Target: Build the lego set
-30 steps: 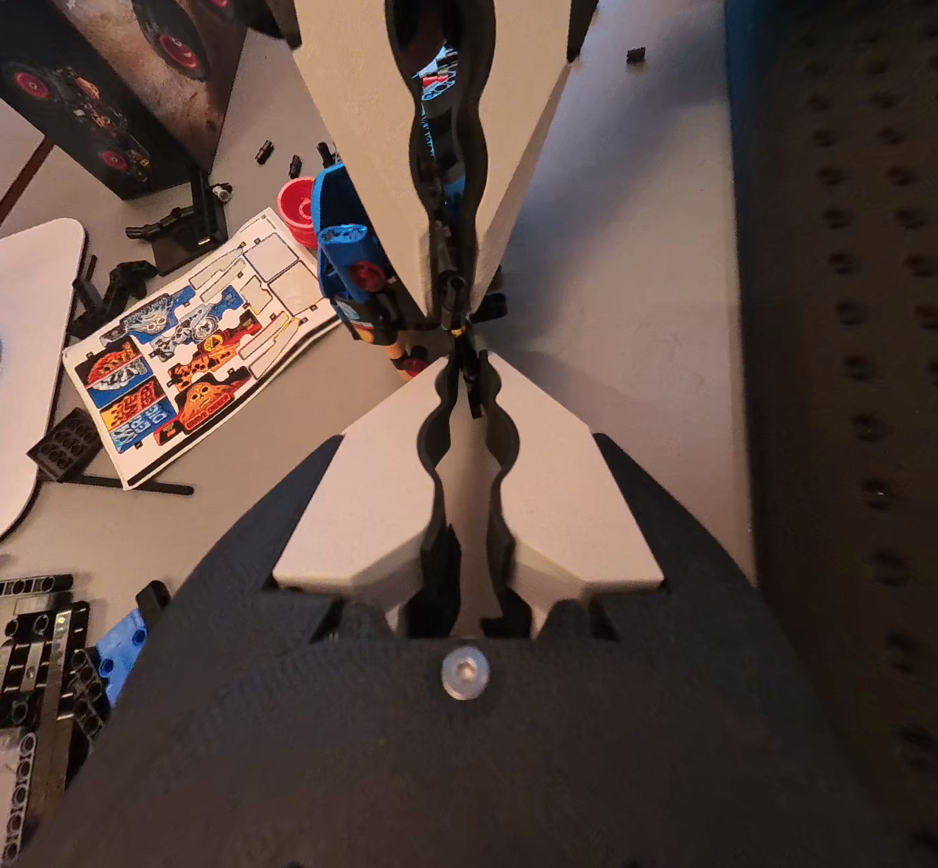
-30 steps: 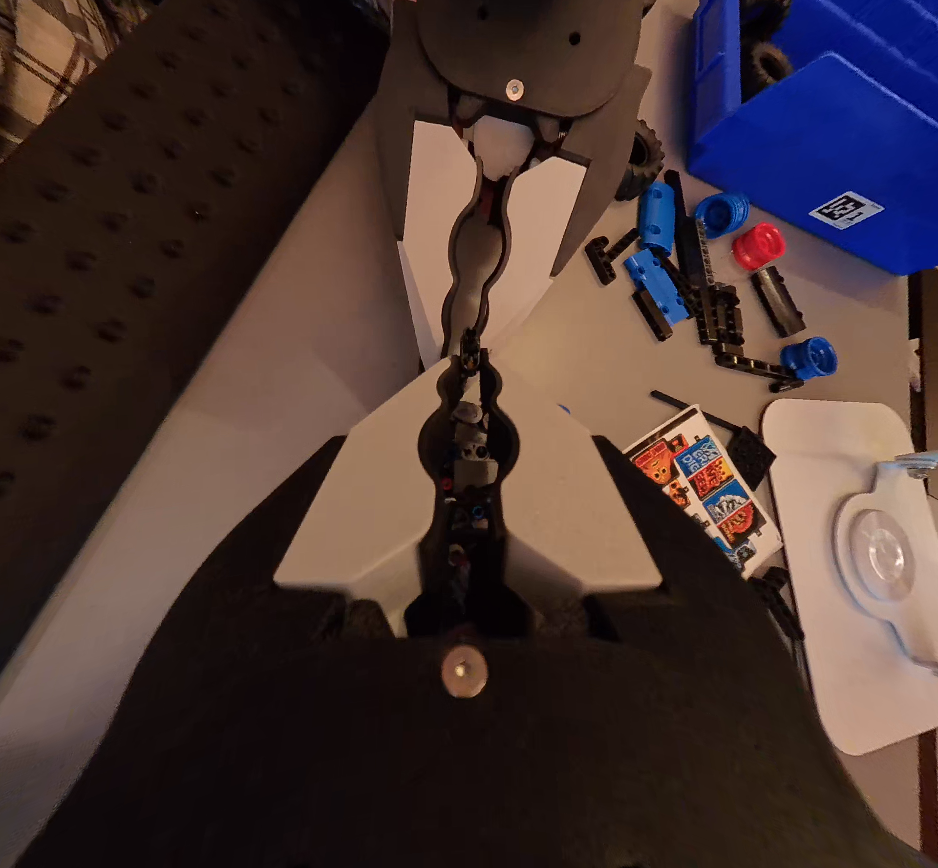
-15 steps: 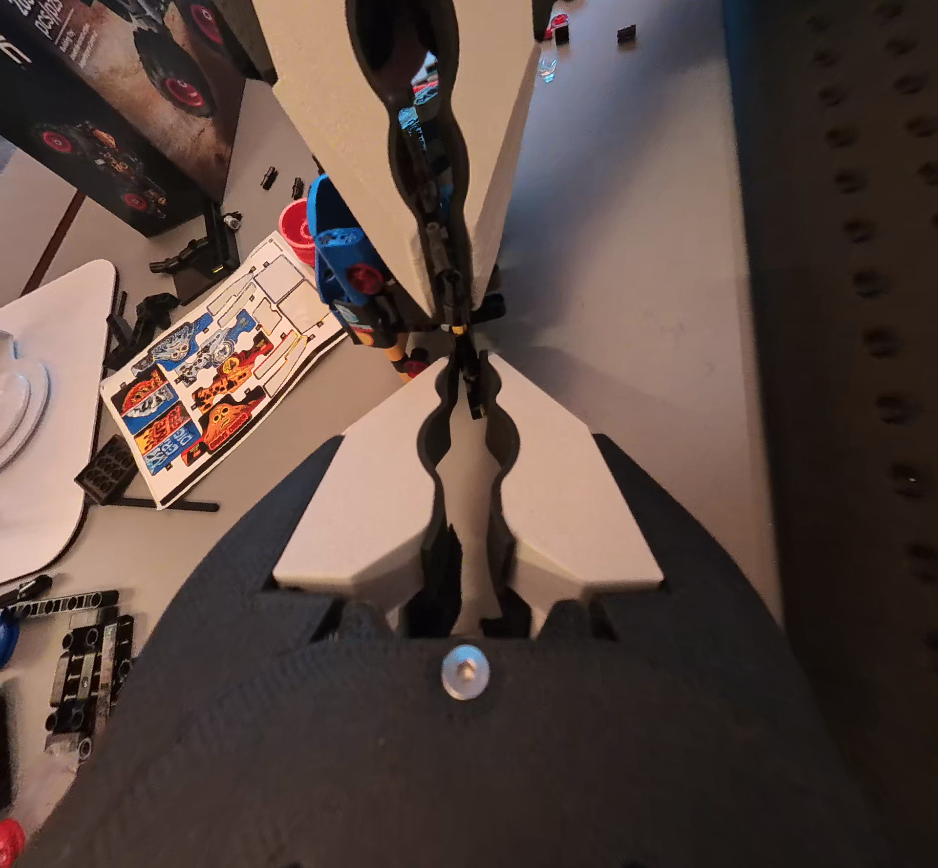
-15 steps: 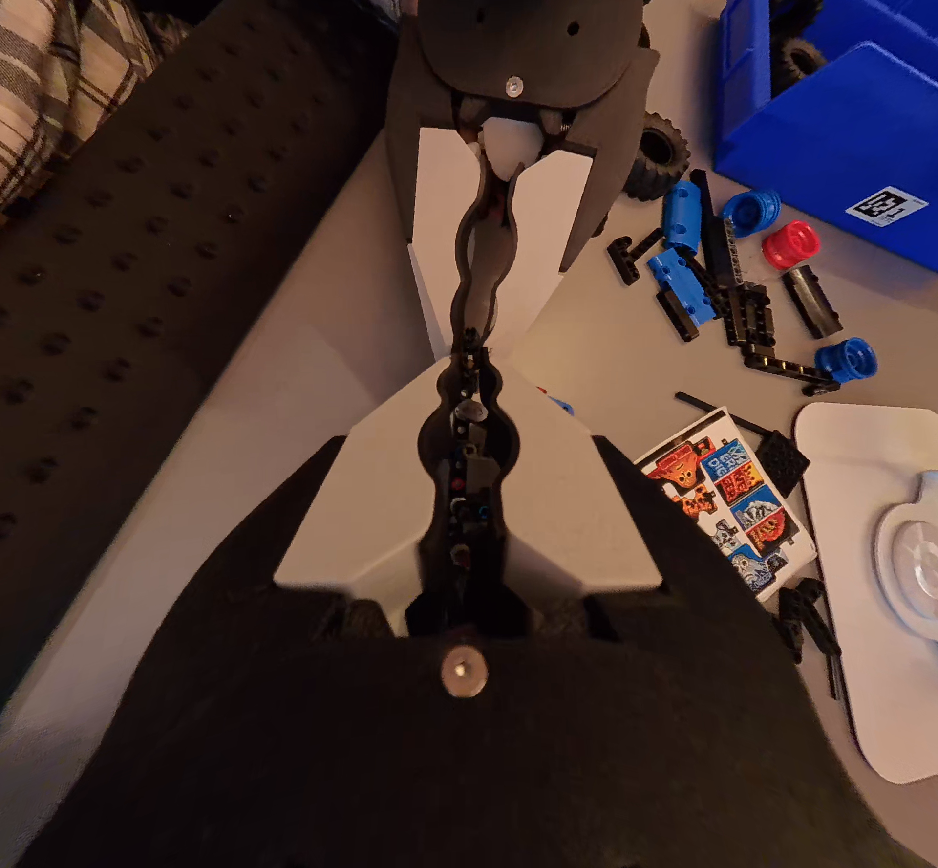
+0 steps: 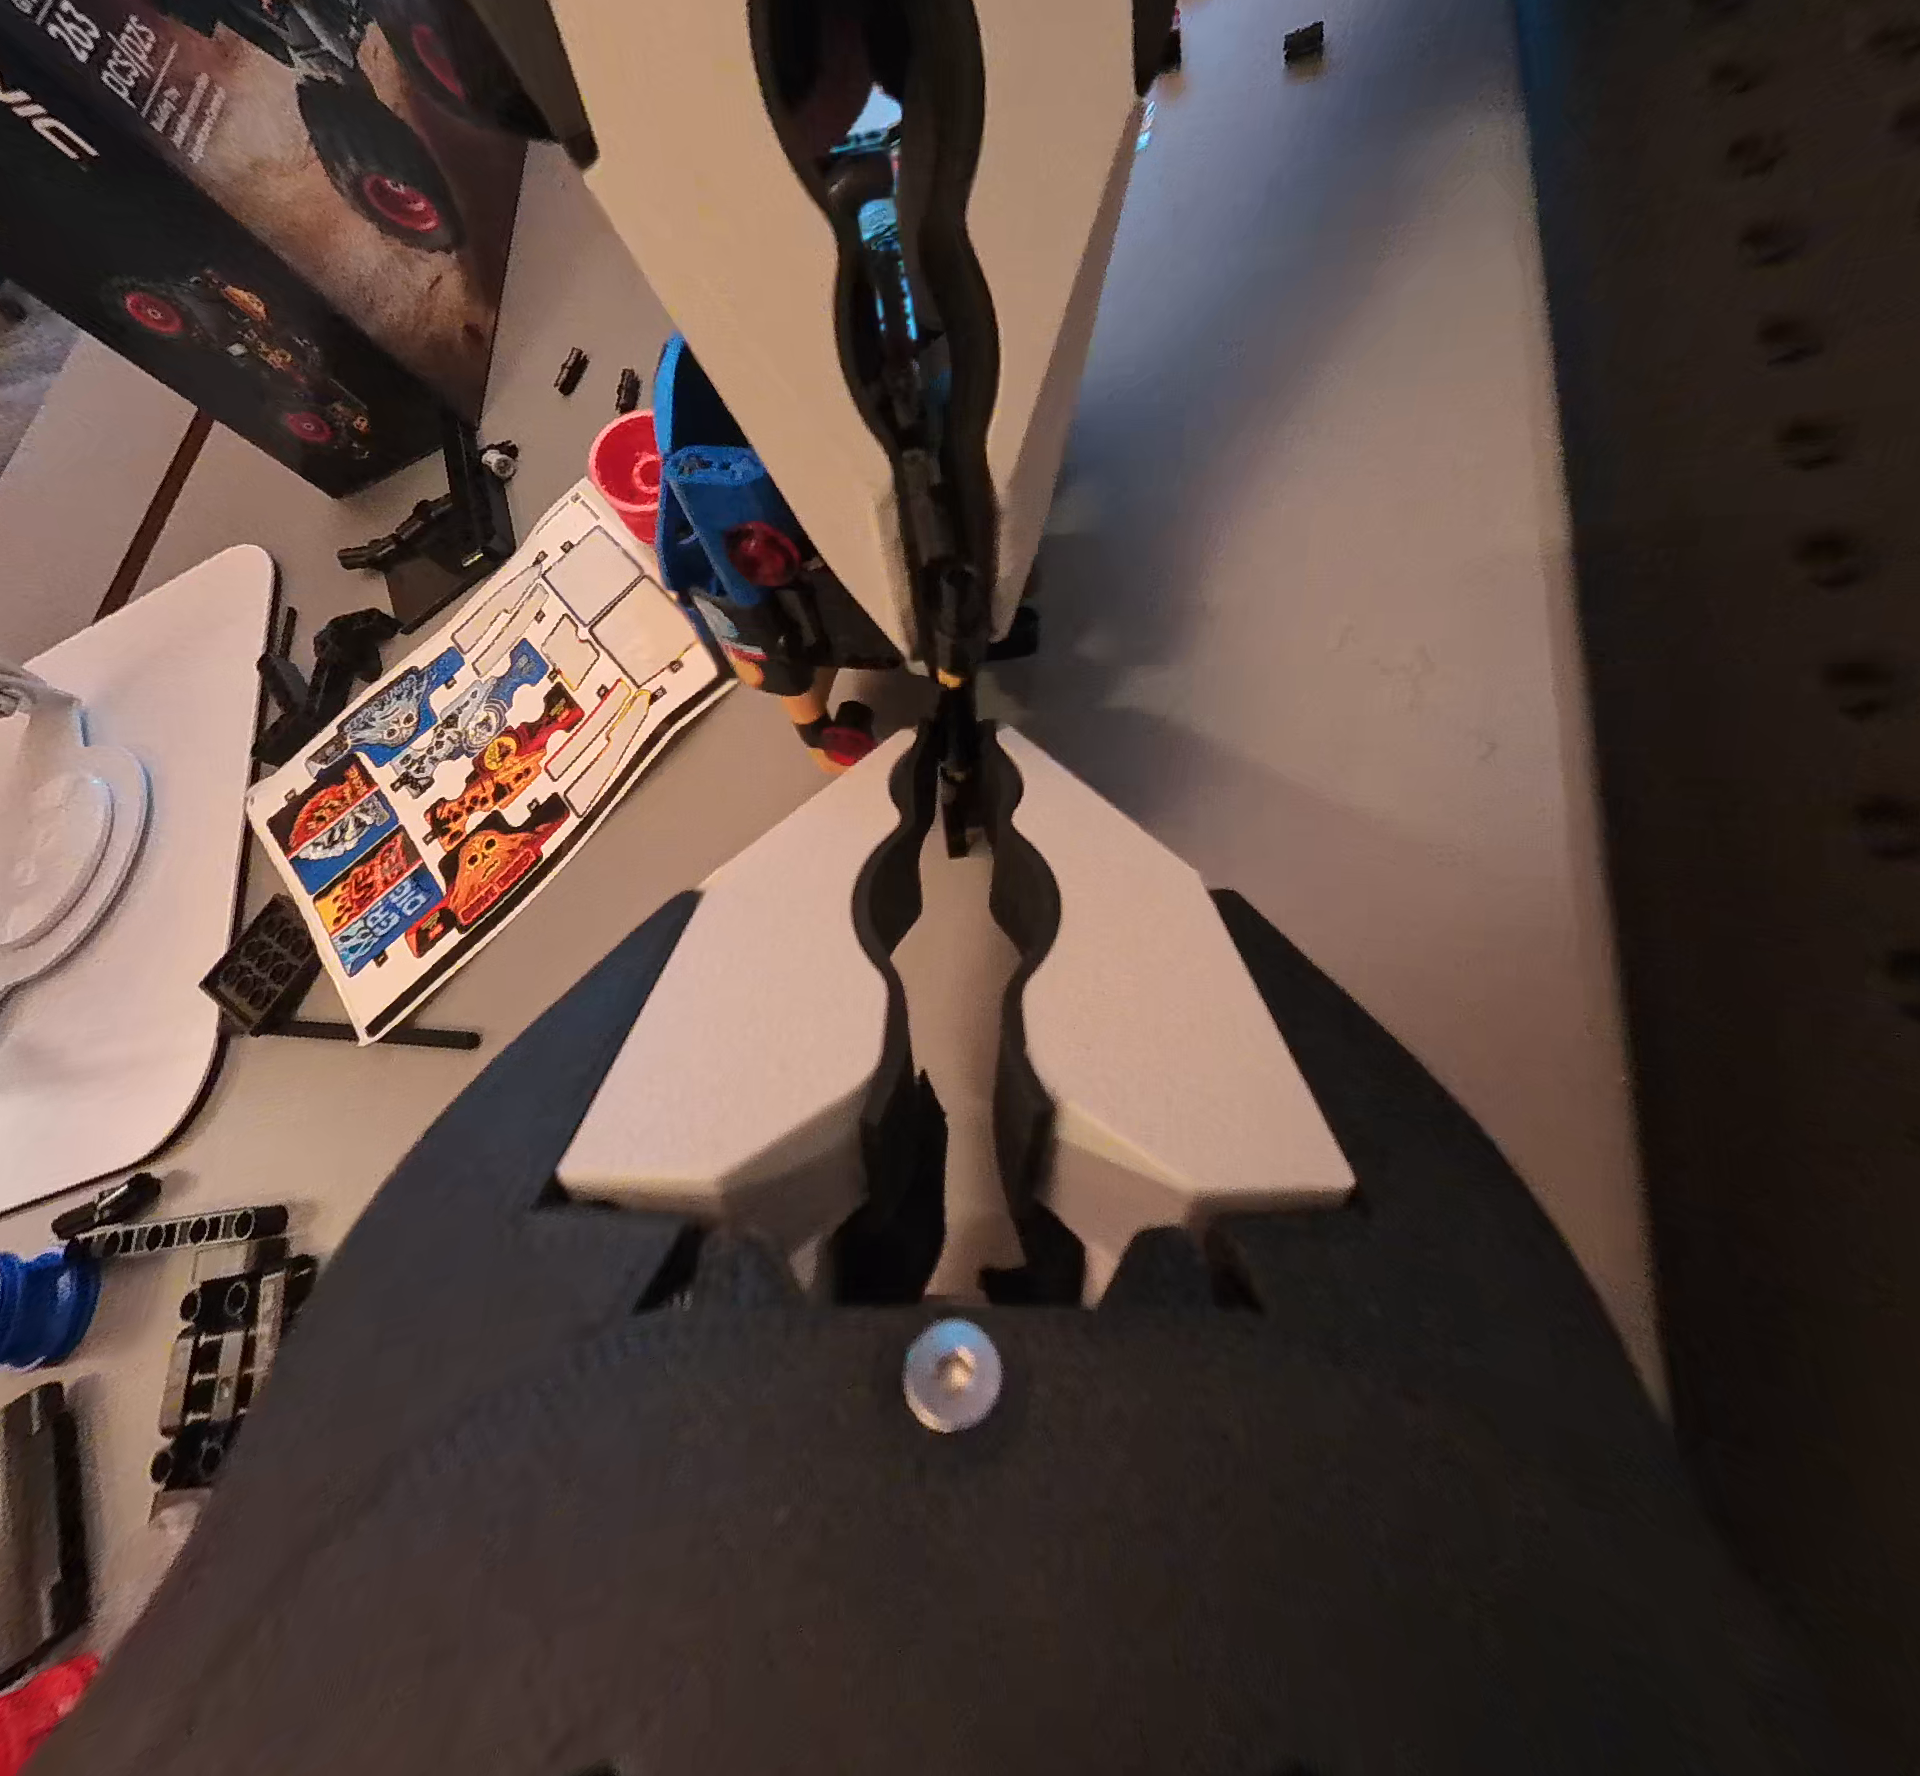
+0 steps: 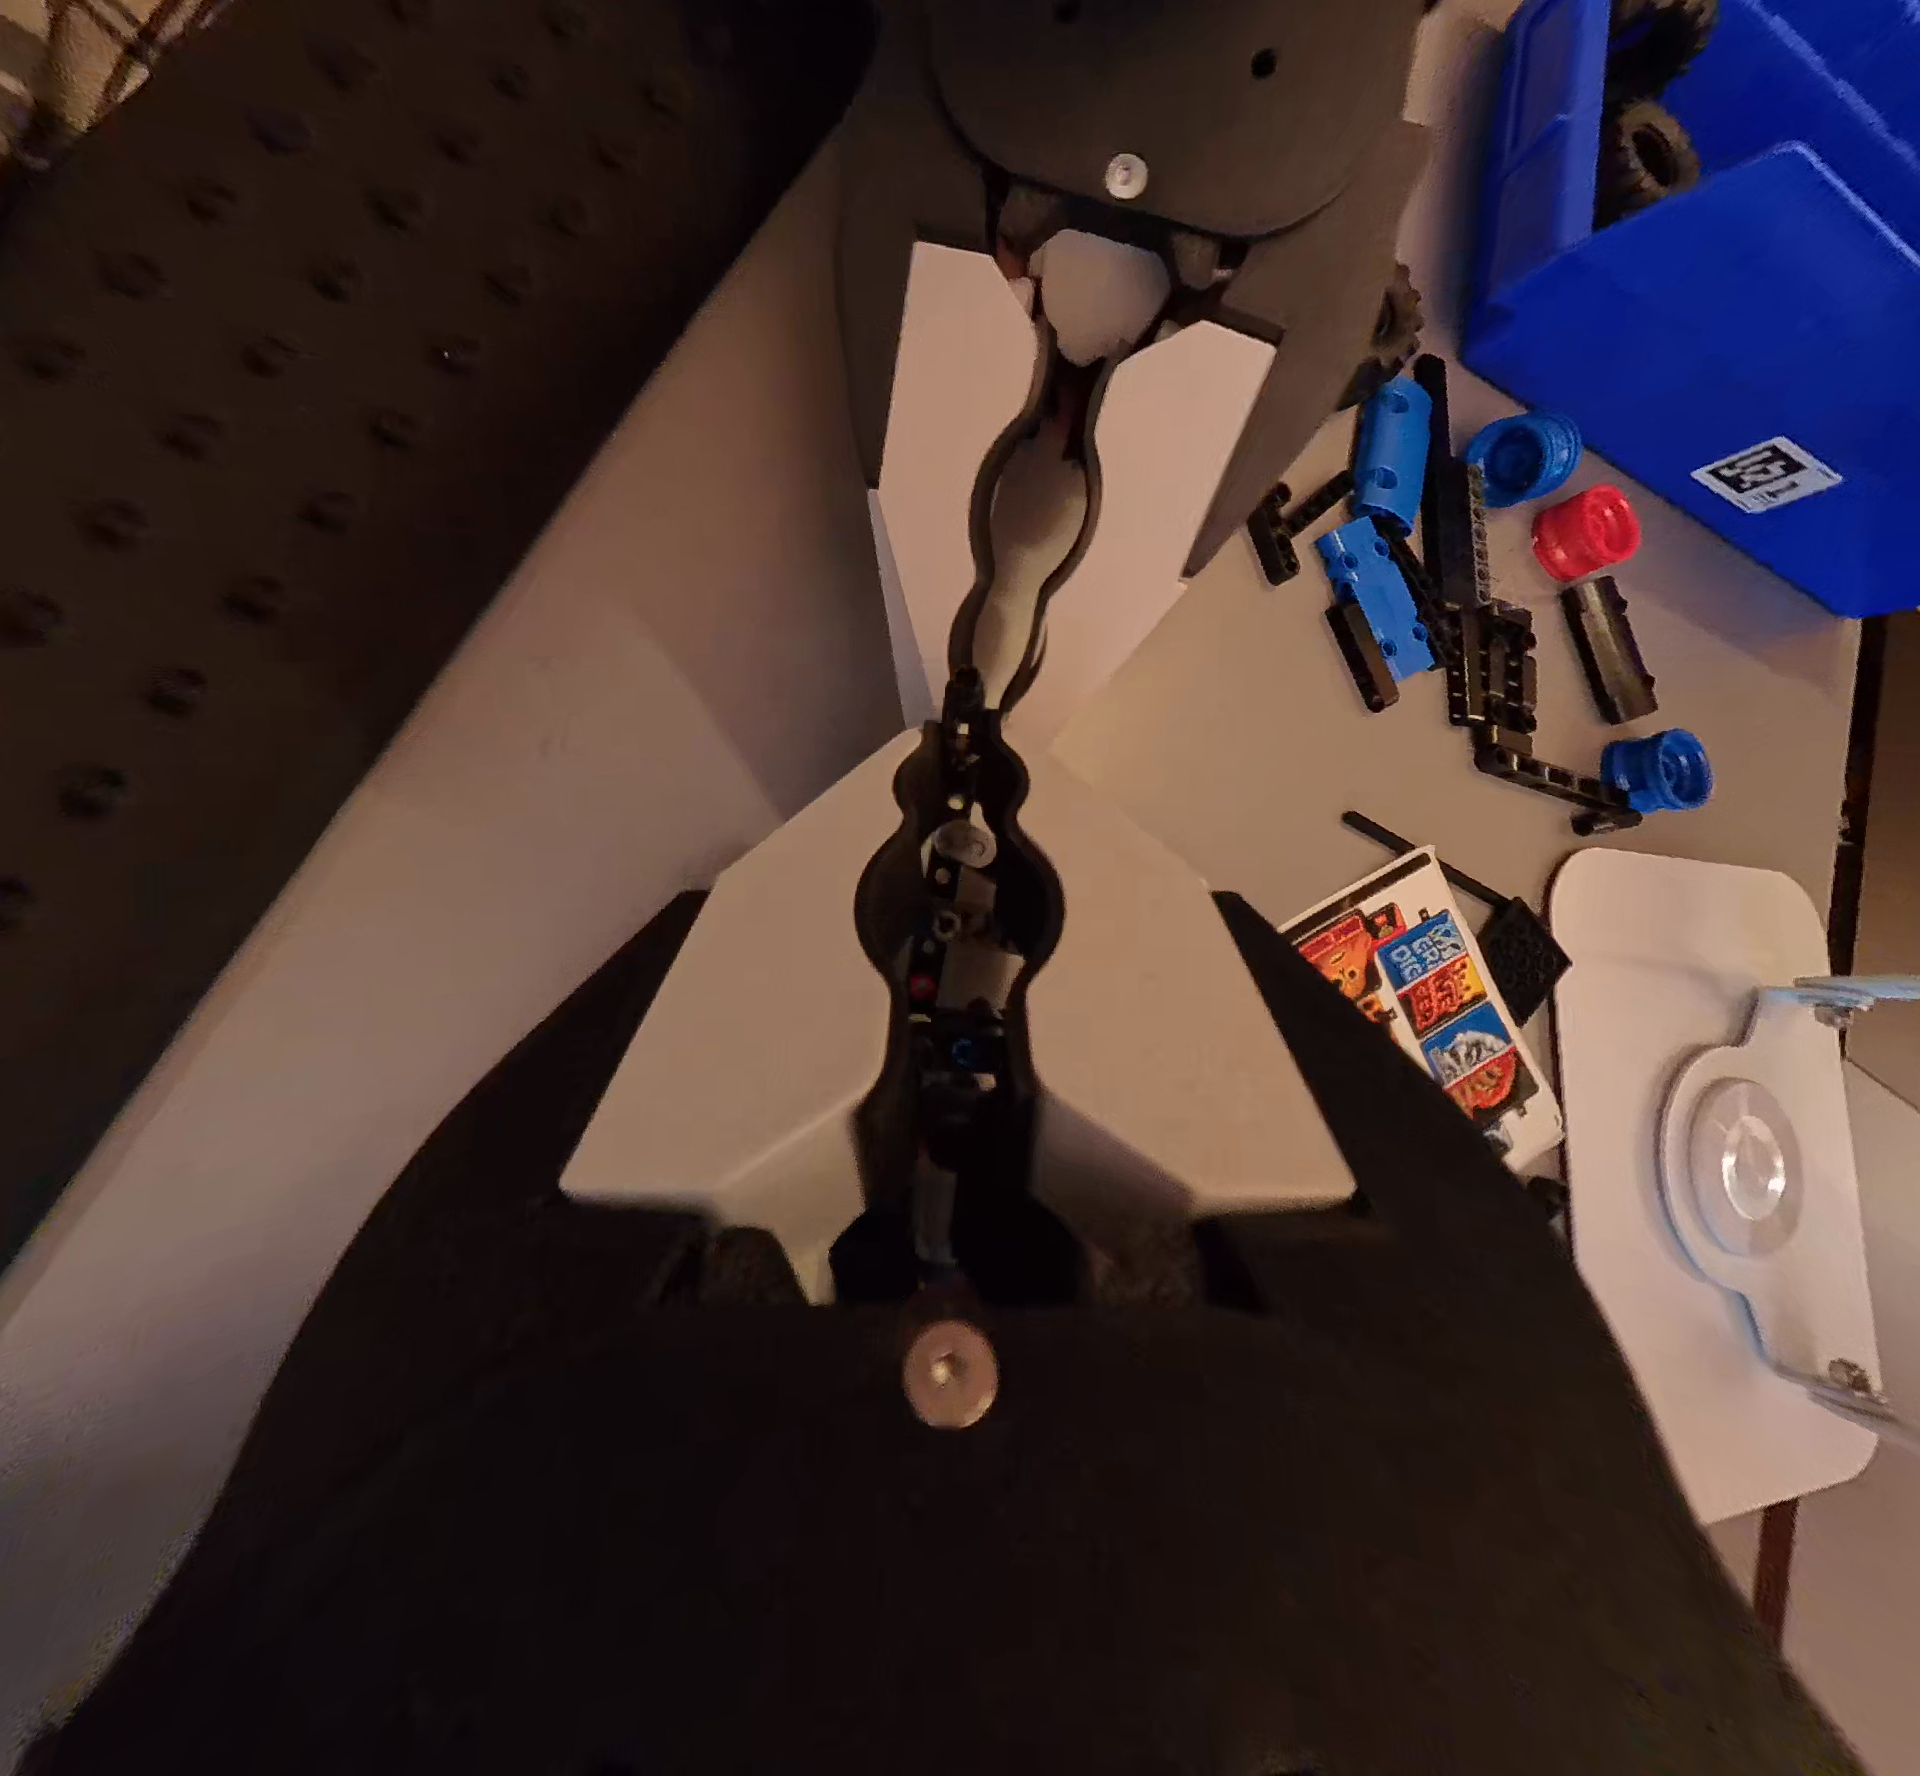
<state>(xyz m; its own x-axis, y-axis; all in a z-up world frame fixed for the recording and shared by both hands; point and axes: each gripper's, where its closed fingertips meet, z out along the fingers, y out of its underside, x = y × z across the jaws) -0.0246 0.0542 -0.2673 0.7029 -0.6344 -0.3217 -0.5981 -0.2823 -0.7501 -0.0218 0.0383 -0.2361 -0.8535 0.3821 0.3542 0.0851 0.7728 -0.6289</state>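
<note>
Met tip to tip above the grey table [image 5: 1299, 500]: left gripper [image 5: 954, 796] clenched on a small black piece [image 5: 958, 817] at its fingertips, right gripper [image 6: 961, 760] clamped along a partly built black lego assembly [image 6: 951, 957] running back between its fingers. Seen just left of the left gripper's tips, a blue-and-red section [image 5: 727, 531] of the build. Lay farther to its left, a sticker sheet [image 5: 468, 770] and the set's box [image 5: 249, 157]. Scattered right of the right gripper, loose blue, black and red parts [image 6: 1455, 583] beside a blue bin [image 6: 1745, 292].
</note>
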